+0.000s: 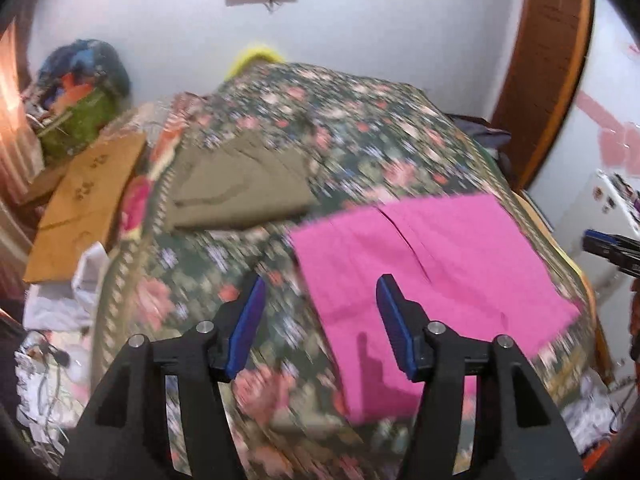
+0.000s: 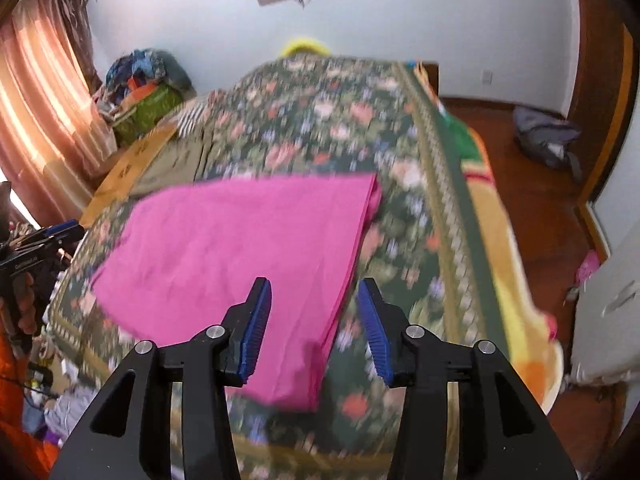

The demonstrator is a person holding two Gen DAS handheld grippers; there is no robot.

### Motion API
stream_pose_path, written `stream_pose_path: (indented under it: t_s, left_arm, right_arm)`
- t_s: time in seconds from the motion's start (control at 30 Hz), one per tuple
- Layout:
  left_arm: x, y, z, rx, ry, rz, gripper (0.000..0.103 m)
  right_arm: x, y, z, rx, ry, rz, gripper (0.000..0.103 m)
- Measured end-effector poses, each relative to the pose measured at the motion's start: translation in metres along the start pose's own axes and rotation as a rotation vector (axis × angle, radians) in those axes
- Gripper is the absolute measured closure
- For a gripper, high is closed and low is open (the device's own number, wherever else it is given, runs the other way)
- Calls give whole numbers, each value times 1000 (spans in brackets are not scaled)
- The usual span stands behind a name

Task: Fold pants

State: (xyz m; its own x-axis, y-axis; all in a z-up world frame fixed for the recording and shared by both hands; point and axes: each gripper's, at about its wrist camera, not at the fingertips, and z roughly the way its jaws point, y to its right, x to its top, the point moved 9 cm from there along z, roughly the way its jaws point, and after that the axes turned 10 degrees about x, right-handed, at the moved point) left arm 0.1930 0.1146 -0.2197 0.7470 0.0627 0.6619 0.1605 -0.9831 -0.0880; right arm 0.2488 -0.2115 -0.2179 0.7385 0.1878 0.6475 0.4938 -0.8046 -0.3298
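Observation:
Pink pants [image 1: 432, 264] lie folded flat on the flowered bed cover [image 1: 360, 128], near its front edge. My left gripper [image 1: 320, 292] is open and empty, held above the pants' left edge. In the right wrist view the pink pants [image 2: 240, 248] lie spread in the middle. My right gripper [image 2: 314, 292] is open and empty above their right front edge. The left gripper [image 2: 60, 232] shows at the far left there, and the right gripper [image 1: 608, 246] shows at the far right of the left wrist view.
Folded olive pants [image 1: 240, 184] lie further back on the bed. A cardboard box [image 1: 88, 200] and a pile of bags [image 1: 80, 92] stand left of the bed. A wooden floor with a grey bag [image 2: 548, 136] lies to the right.

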Motion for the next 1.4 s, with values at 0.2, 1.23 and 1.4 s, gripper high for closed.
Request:
stream_pose_path:
  t_s: [0.2, 1.23, 1.4]
  left_arm:
    - [31, -14, 46, 4, -33, -61, 45]
    - [10, 4, 159, -173, -226, -175, 74]
    - [11, 1, 158, -148, -212, -175, 87]
  right_arm:
    - [39, 14, 17, -36, 42, -35, 61]
    - [58, 79, 167, 25, -132, 94, 85]
    - [61, 79, 165, 14, -112, 67, 96]
